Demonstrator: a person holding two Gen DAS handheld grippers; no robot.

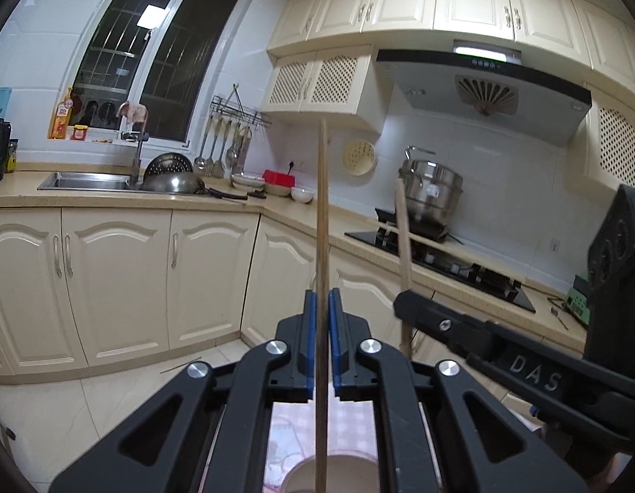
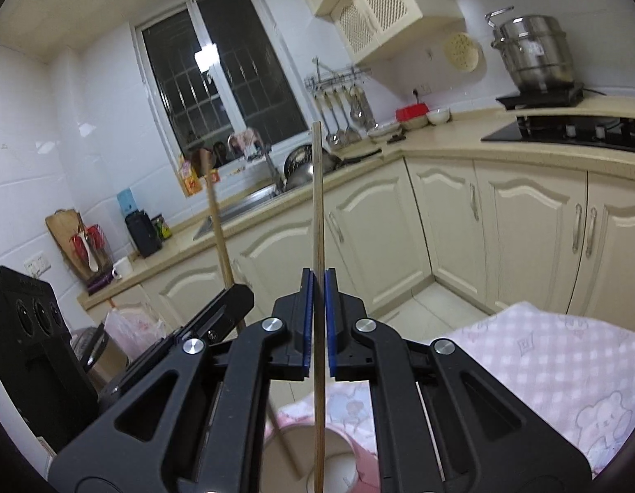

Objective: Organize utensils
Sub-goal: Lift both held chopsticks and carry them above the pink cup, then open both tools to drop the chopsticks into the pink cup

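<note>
between the blue pads of the left gripper (image 1: pixel 322 300) stands a thin wooden chopstick (image 1: pixel 322 205), pinched upright with the jaws closed down to its width. the right gripper (image 2: pixel 318 281) does the same with a second chopstick (image 2: pixel 317 205), clamped about midway so a long length rises above the pads and the rest hangs below. under both, close to the cameras, sits a pale cup (image 2: pixel 338 464) on a pink checked cloth (image 2: pixel 543 361), and both sticks' lower ends point toward its mouth; whether they touch it i cannot tell. each tool also shows in the other's view, off to the side.

these sticks look light, stiff and smooth, likely to pivot or slip if held near an end, so a hold near the middle seems right, with only gentle pressure.

farther off run cream cabinets (image 1: pixel 120 279), then the sink (image 1: pixel 87 180), a steel pot (image 1: pixel 432 193) on the stove and the dark window (image 1: pixel 161 53).
</note>
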